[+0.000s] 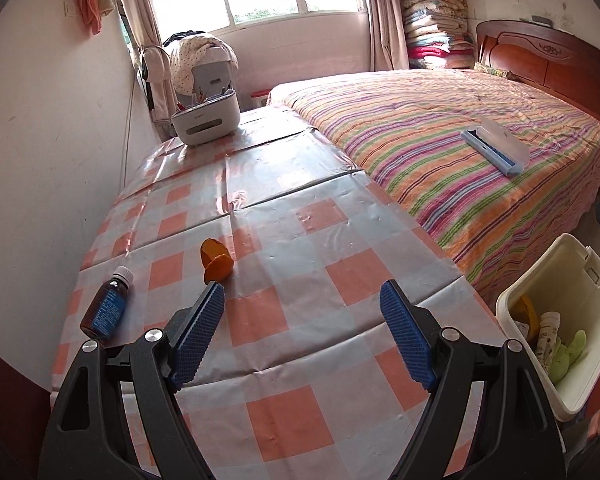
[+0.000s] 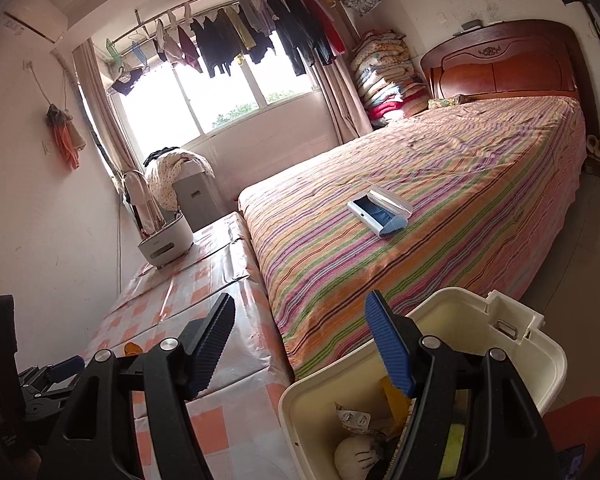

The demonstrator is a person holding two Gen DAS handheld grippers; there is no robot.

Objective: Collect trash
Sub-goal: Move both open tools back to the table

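The left gripper (image 1: 302,294) is hovering with jaws apart and empty near the orange peel (image 1: 216,259) and brown bottle (image 1: 107,307) on the worktop (image 1: 300,248). The right gripper (image 2: 300,312) is gaping, empty, over the bin (image 2: 540,364). A careless nudge could roll the bottle off the edge.

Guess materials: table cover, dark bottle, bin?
Table cover: likely vinyl or oilcloth, glossy; it mirrors the window light and holds sharp fold creases. Dark bottle: brown translucent glass or plastic, can't tell which; white ribbed cap looks plastic, blue label looks like paper. Bin: cream moulded plastic, smooth semi-matte, with a moulded rim and latch.
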